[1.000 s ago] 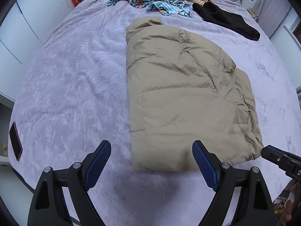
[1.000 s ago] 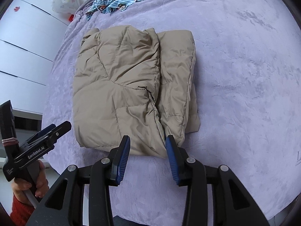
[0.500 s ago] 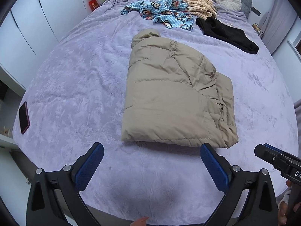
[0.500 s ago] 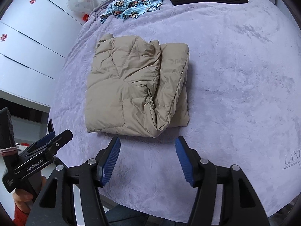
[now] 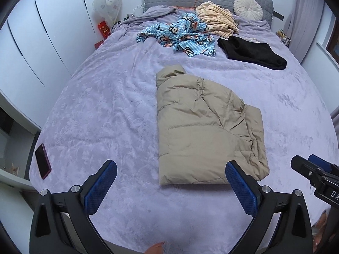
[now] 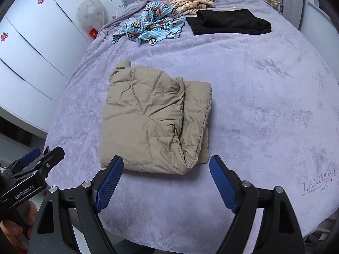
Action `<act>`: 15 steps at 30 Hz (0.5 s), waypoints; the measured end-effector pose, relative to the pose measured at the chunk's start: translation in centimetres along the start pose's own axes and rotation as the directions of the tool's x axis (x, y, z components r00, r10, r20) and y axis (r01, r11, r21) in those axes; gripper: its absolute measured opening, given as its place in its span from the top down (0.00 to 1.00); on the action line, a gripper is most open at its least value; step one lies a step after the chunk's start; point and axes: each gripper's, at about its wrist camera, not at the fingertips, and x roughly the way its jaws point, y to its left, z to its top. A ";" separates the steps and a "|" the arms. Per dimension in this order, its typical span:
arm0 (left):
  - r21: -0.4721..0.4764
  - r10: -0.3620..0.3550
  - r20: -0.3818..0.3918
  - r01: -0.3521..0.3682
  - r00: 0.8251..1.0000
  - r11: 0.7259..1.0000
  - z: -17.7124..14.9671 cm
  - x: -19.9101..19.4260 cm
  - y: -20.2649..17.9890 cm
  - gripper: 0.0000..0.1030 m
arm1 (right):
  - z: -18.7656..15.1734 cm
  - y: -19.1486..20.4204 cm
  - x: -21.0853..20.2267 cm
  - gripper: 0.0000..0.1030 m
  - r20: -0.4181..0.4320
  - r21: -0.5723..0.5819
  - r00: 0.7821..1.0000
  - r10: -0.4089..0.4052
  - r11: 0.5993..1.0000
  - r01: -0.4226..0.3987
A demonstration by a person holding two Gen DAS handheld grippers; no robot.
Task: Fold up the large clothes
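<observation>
Fingers of left gripper [image 5: 171, 185] and right gripper [image 6: 166, 182] spread wide, released, grasping nothing. Jacket [image 6: 155, 119] lies just ahead of fingertips, folded into compact rectangle on bed [image 6: 264, 89]. This fold apparently complete; crumpled clothes [image 6: 152, 28] beyond still unfolded.

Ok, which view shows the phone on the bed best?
The left wrist view. The dark phone lies whole and unobstructed near the left edge of the purple bedspread. In the right wrist view, I cannot make it out; the left gripper sits over that bed edge.
</observation>
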 end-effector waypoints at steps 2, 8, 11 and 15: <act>0.015 0.002 0.007 -0.003 1.000 1.000 0.2 -0.2 0.2 0.00 | 0.3 0.8 -0.5 0.16 0.025 -0.005 0.999 -0.040 0.999 0.040; 0.009 0.003 0.027 -0.004 1.000 1.000 0.8 -1.1 0.9 0.00 | 1.1 2.1 -1.7 0.16 0.071 0.004 0.994 -0.081 0.997 0.081; -0.007 0.000 0.028 0.001 1.000 1.000 0.9 -1.4 1.2 0.00 | 1.4 2.4 -2.1 0.16 0.085 0.010 0.992 -0.091 0.996 0.091; -0.015 0.002 0.031 -0.001 1.000 1.000 1.0 -1.6 1.5 0.00 | 1.5 2.8 -2.1 0.16 0.083 0.011 0.992 -0.097 0.995 0.096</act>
